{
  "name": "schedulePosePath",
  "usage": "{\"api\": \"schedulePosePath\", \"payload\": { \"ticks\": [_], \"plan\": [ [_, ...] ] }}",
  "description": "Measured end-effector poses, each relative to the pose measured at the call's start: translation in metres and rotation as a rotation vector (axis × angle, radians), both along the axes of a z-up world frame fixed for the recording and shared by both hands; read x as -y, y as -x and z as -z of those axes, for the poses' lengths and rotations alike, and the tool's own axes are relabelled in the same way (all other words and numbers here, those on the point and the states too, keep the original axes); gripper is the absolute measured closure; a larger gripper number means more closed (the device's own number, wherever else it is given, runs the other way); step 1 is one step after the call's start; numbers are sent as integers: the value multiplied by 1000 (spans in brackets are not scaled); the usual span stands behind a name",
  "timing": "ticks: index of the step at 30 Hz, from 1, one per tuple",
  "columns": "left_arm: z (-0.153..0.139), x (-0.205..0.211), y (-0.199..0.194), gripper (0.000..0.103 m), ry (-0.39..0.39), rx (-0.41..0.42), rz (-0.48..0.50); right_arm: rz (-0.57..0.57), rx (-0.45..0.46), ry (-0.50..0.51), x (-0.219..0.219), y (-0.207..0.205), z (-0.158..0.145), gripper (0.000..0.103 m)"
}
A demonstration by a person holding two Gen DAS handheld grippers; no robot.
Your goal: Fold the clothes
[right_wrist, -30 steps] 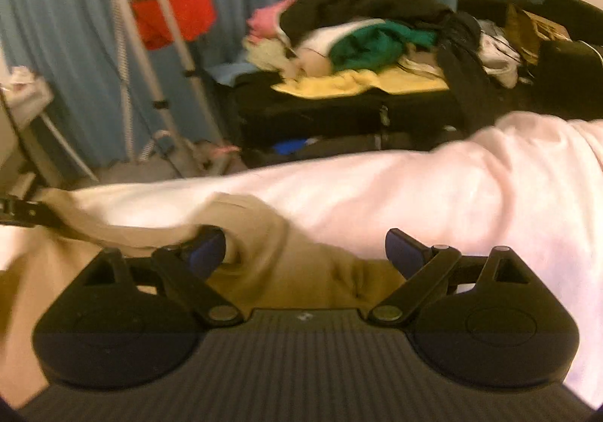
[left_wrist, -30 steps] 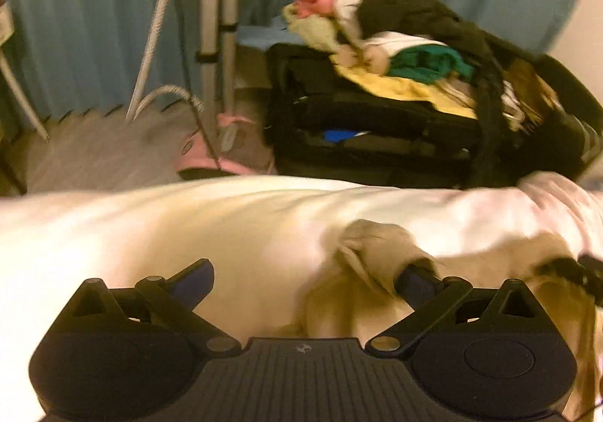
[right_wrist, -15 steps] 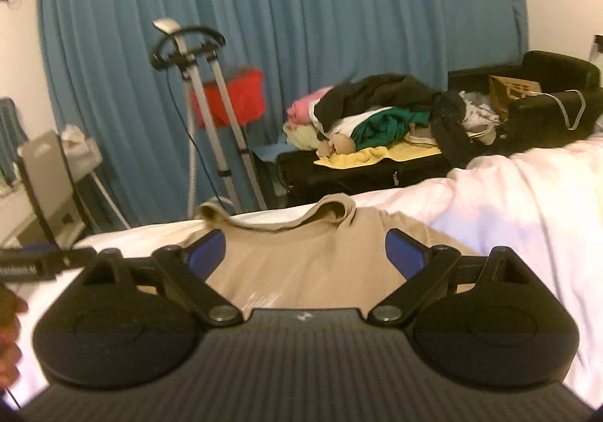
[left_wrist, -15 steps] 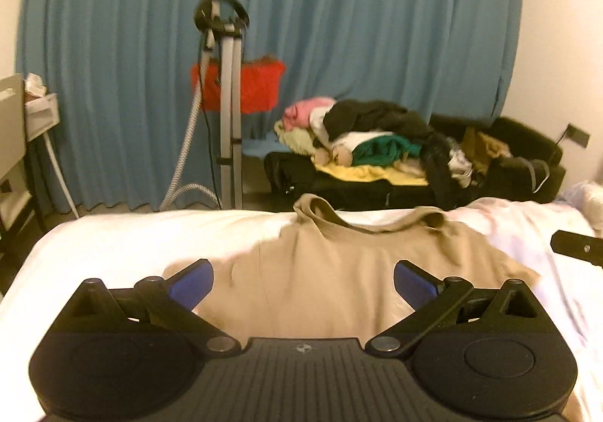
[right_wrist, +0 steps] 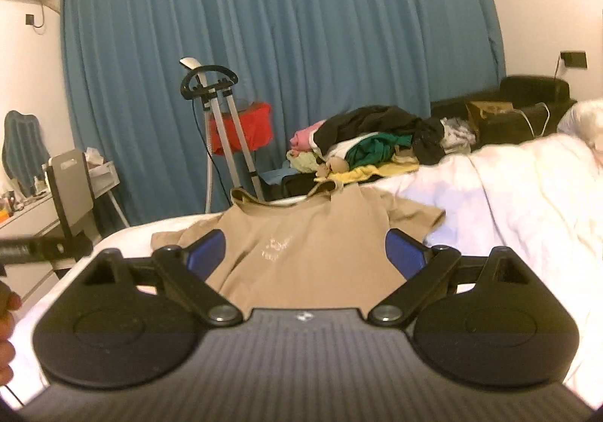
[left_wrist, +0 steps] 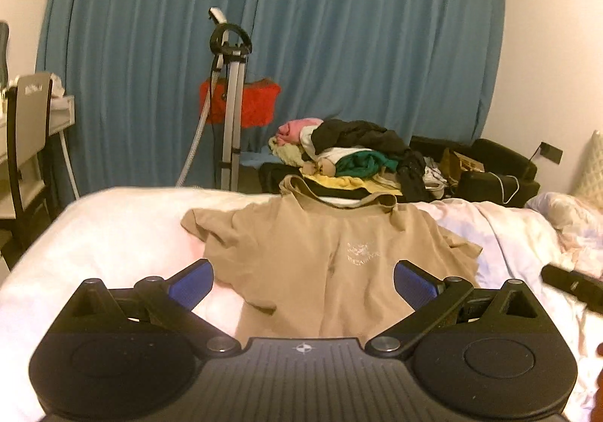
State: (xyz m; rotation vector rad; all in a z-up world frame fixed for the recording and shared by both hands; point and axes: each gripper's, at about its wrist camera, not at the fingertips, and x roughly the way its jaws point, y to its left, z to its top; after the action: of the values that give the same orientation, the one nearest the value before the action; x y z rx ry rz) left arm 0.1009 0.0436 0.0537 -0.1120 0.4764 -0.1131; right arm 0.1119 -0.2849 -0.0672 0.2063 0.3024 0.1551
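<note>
A tan T-shirt (left_wrist: 320, 256) with a small pale chest print lies spread on the white bed (left_wrist: 113, 233), collar toward the far edge and sleeves out to both sides. My left gripper (left_wrist: 303, 284) hangs open above its lower half, nothing between the blue pads. In the right wrist view the same T-shirt (right_wrist: 301, 248) lies under my right gripper (right_wrist: 305, 252), which is also open and empty. The tip of the right gripper shows at the right edge of the left view, and the left gripper's tip at the left edge of the right view.
Beyond the bed, a pile of mixed clothes (left_wrist: 350, 158) sits on a black suitcase. A garment steamer stand (left_wrist: 230, 101) and red basket (left_wrist: 241, 101) stand before the blue curtain. A chair and desk (left_wrist: 26, 143) are at left, a pillow (left_wrist: 573, 211) at right. A hand (right_wrist: 5, 331) shows at left.
Both grippers let go of the shirt and pulled back and up from the bed. The shirt now lies flat and spread, where a second ago it was bunched close to the fingers.
</note>
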Motion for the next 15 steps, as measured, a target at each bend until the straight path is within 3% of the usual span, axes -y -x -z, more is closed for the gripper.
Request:
{"api": "schedulePosePath", "payload": {
  "ticks": [7, 15],
  "plan": [
    [40, -12, -25, 0, 84, -107, -73, -7, -15, -20, 5, -5, 9, 10],
    [60, -30, -54, 0, 164, -178, -148, 7, -74, -65, 6, -12, 25, 10]
  ]
}}
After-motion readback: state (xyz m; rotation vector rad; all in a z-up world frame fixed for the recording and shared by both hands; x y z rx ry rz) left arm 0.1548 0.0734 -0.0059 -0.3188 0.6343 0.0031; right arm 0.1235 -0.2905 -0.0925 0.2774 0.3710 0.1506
